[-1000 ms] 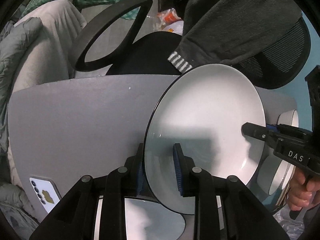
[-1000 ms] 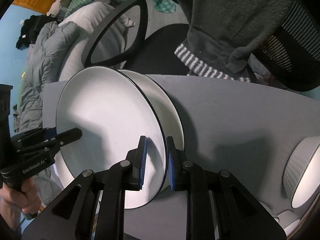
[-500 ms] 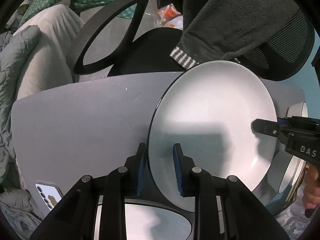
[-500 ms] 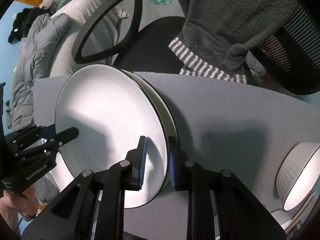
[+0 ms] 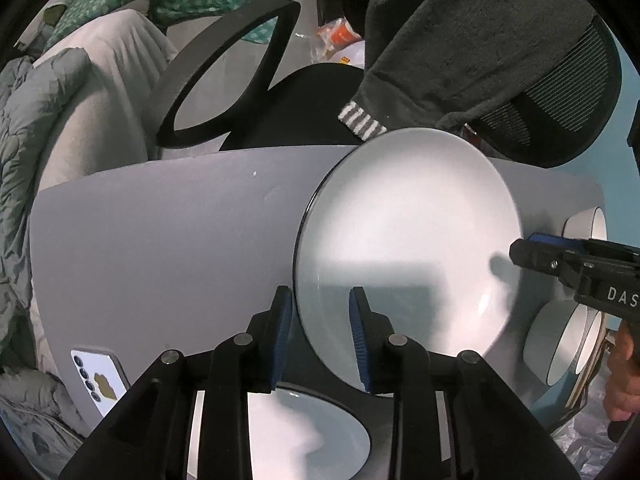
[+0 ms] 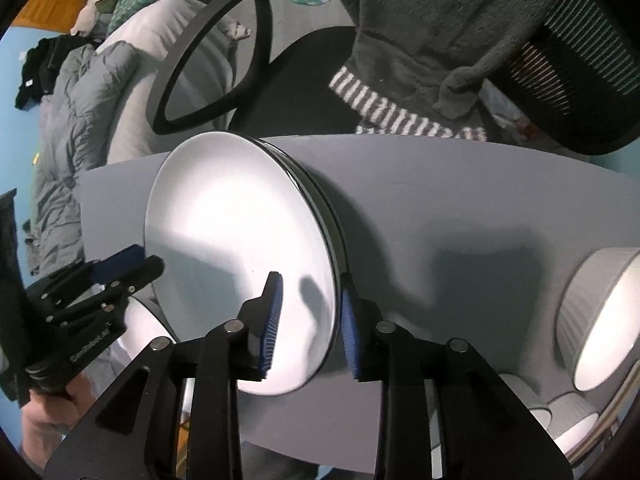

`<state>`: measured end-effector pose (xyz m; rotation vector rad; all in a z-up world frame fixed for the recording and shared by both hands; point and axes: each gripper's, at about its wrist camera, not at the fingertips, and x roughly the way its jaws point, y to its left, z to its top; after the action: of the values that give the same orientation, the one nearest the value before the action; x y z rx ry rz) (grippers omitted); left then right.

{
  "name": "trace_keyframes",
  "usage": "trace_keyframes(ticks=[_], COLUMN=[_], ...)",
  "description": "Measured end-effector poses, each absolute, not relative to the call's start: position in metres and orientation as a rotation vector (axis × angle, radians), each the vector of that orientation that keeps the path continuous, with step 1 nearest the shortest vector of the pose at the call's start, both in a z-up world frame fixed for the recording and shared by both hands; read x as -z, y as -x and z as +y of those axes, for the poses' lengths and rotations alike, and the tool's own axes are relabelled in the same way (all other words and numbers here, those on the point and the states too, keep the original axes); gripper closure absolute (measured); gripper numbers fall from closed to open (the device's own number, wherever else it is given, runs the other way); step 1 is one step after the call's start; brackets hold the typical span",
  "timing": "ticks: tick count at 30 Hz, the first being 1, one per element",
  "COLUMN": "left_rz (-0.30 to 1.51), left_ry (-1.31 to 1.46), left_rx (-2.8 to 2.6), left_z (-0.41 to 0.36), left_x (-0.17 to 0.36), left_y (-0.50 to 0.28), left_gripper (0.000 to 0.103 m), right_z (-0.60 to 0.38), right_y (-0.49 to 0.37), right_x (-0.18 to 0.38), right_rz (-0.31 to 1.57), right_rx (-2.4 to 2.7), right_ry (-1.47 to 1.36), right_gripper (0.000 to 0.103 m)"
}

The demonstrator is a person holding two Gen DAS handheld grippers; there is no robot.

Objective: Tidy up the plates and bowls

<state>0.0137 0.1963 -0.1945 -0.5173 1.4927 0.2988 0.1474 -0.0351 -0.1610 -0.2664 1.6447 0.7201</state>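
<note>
A white plate with a black rim lies on top of a second plate on the grey table. It also shows in the right wrist view. My left gripper is open, its fingers on either side of the plate's near rim. My right gripper is open too, its fingers on either side of the opposite rim. Another white plate lies under my left gripper. White ribbed bowls stand at the table's right end.
A phone lies at the table's near left corner. A black office chair draped with a dark grey garment stands behind the table. Grey bedding lies to the left. Smaller bowls sit near the right edge.
The held plate came down flat onto the second plate. Both grippers then opened, and their fingers now stand apart from the rim.
</note>
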Motion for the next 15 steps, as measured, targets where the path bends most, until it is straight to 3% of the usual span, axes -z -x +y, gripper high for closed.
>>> trace_keyframes(ticks=[7, 15], left_rz=[1.448, 1.384], left_ry=[0.506, 0.453], left_rx=[-0.307, -0.329], left_z=[0.193, 0.183], left_x=[0.175, 0.140], left_y=[0.002, 0.027], left_gripper=[0.065, 0.045], right_z=[-0.039, -0.042], right_y=[-0.142, -0.120], right_x=[0.145, 0.110], right_rz=[1.572, 1.412], right_rx=[-0.713, -0.658], right_ry=[0.307, 0.455], right_gripper=[0.064, 0.057])
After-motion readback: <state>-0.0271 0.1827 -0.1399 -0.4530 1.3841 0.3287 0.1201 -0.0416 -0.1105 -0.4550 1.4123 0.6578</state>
